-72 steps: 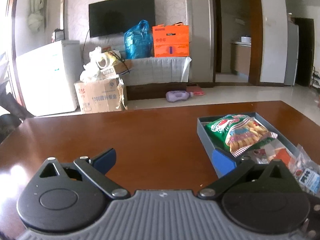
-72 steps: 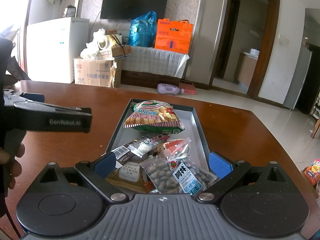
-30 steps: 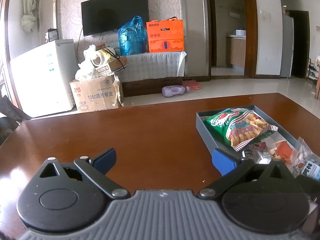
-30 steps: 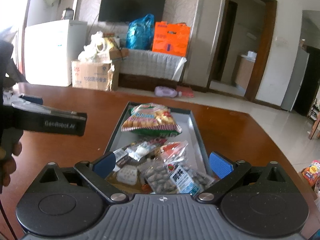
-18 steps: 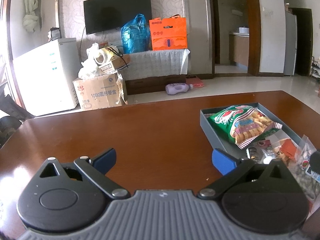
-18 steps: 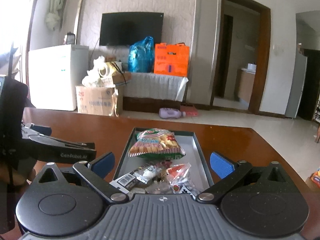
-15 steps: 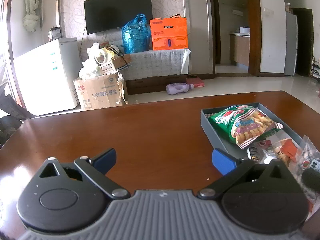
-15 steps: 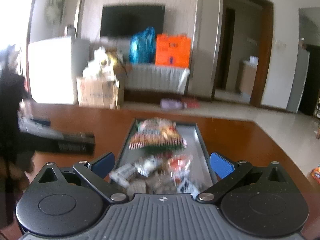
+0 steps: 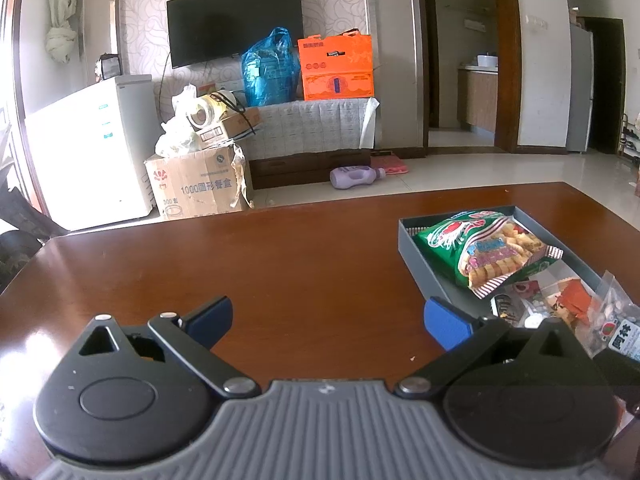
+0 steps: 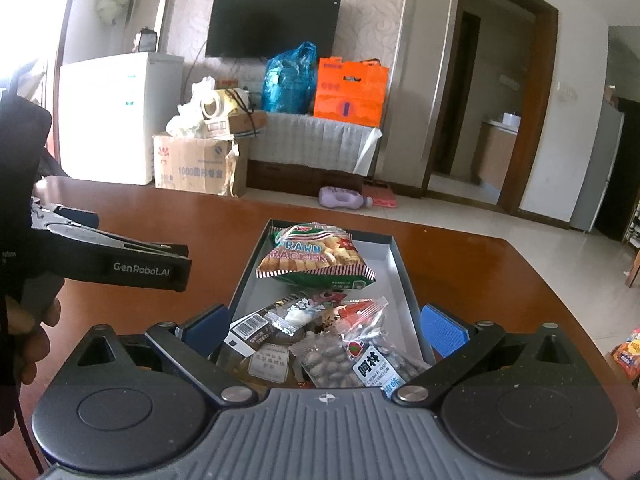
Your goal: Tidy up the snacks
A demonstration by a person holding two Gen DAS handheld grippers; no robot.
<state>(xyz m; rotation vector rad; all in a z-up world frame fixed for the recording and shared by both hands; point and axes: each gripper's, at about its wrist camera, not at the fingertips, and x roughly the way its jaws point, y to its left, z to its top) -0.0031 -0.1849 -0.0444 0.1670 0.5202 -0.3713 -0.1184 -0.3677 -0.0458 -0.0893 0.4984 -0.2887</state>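
Observation:
A grey tray (image 10: 404, 276) sits on the brown table (image 9: 280, 264) and holds several snack packs. A green prawn cracker bag (image 10: 316, 256) lies at its far end; it also shows in the left wrist view (image 9: 484, 252). Small clear packs of nuts (image 10: 352, 356) and a dark wrapped bar (image 10: 260, 324) lie at the near end. My right gripper (image 10: 324, 324) is open and empty, just above the tray's near end. My left gripper (image 9: 328, 316) is open and empty over bare table, left of the tray (image 9: 408, 236). It also shows from the side in the right wrist view (image 10: 120, 264).
Beyond the table's far edge stand a cardboard box (image 9: 196, 184), a white fridge (image 9: 92, 148), a covered cabinet with an orange box (image 9: 336, 68) and a blue bag (image 9: 268, 68). A purple bottle (image 9: 352, 172) lies on the floor. A snack pack (image 10: 628, 352) lies off the table's right side.
The right gripper tipped up away from the tray, then came back down over its near end. The left gripper stayed over bare table. Both stayed open.

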